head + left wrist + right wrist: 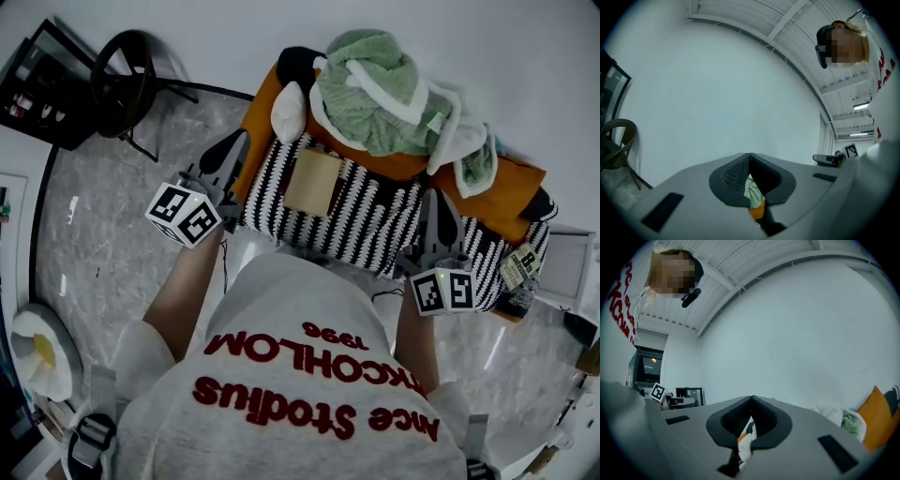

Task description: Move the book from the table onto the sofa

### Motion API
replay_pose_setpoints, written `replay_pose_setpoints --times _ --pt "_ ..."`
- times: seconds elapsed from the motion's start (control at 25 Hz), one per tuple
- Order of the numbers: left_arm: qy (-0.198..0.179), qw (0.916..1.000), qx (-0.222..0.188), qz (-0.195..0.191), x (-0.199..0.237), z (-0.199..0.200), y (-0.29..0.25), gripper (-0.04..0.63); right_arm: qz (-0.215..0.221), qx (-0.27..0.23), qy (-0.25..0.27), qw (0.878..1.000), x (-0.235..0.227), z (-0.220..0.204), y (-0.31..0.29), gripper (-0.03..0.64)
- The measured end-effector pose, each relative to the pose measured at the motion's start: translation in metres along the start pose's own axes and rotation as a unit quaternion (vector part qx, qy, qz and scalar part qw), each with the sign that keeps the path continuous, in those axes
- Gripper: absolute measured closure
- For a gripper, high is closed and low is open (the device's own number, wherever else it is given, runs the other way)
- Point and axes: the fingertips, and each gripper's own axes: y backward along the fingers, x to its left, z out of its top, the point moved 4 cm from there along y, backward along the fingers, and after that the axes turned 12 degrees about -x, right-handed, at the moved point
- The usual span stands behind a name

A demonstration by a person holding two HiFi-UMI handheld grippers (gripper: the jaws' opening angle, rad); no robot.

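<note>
book point(312, 182): flat tan rectangle | sofa point(375, 225): zigzag black-white fabric cover

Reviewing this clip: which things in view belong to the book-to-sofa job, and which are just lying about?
Job:
- book, already lying on the sofa
- left gripper, shut, empty
- right gripper, shut, empty

Lying about:
- green blanket
- white pillow
- chair
</note>
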Motion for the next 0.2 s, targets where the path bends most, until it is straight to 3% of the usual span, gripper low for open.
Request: replay_pose_setpoints --times 0.2 --pt "-0.002 1.0000 0.001 0.000 -0.0023 0.0011 0.0030 0.578 -0.002 0.000 0.003 1.000 0.0007 0.0017 0.0037 0.592"
